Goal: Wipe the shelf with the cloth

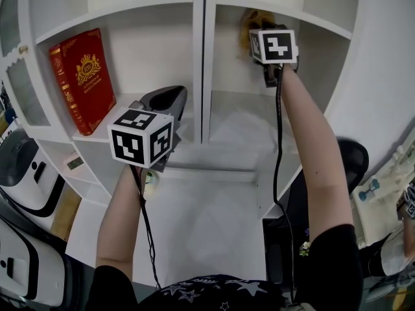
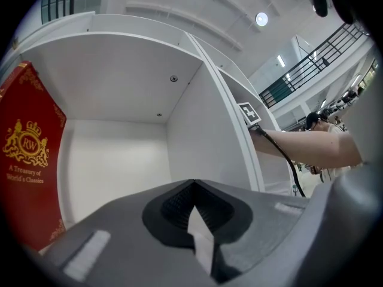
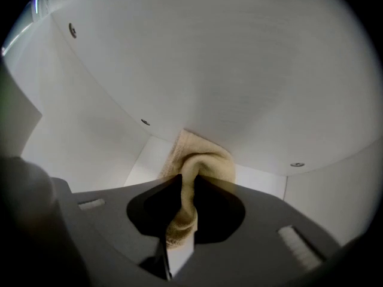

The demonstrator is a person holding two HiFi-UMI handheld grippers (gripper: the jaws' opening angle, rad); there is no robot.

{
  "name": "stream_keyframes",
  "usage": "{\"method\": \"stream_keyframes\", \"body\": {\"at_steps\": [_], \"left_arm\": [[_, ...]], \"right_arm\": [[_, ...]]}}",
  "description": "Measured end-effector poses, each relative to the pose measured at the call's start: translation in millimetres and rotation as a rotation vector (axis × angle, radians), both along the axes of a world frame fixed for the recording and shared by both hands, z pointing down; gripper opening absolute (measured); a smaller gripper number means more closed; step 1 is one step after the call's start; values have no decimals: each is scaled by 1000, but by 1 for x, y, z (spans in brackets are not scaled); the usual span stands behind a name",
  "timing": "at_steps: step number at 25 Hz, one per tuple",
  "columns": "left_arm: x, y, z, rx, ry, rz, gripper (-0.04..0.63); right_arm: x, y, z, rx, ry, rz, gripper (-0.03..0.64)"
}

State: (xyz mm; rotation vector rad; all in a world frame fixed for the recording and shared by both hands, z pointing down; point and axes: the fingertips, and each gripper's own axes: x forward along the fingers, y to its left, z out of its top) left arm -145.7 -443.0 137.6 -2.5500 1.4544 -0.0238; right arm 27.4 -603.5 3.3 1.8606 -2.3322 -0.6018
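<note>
White shelving (image 1: pixel 201 57) takes up the wall ahead, split by an upright divider into open compartments. High in the right compartment, close to its back, is the yellow cloth (image 3: pixel 200 166). It is bunched into a thick fold and its far end presses against a white panel inside. From the views I cannot say whether that panel is the back wall or the board above.

The right gripper (image 3: pixel 182 190) has its jaws pinched tight on the cloth, and a strip of the fabric hangs down between them. The person's right arm (image 1: pixel 311 148) is stretched well up to reach that spot, with a black cable (image 1: pixel 279 141) running along it down from the marker cube (image 1: pixel 275 46).

The left gripper (image 2: pixel 192 187) hangs lower, just in front of the left compartment. Its jaws are pressed together with nothing between them, and it touches neither the boards nor the cloth.

Inside that left compartment a red book (image 1: pixel 83 76) with a gold crest stands leaning against the left wall, well apart from the left gripper's jaws. Down at the lower left, beside the shelving, sits a white and black machine (image 1: pixel 26 167).
</note>
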Motion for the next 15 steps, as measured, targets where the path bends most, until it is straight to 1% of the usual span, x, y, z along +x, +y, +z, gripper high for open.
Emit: {"method": "stream_keyframes", "body": {"at_steps": [4, 7, 11, 15], "left_arm": [[3, 2, -1, 3, 2, 9, 0], [4, 5, -1, 5, 4, 13, 0], [5, 6, 1, 2, 6, 16, 0], [6, 8, 3, -2, 12, 18, 0]], "right_arm": [[25, 0, 6, -45, -5, 102, 77], [40, 1, 9, -64, -10, 150, 77], [61, 3, 4, -47, -4, 231, 77], [70, 3, 1, -35, 21, 264, 77]]}}
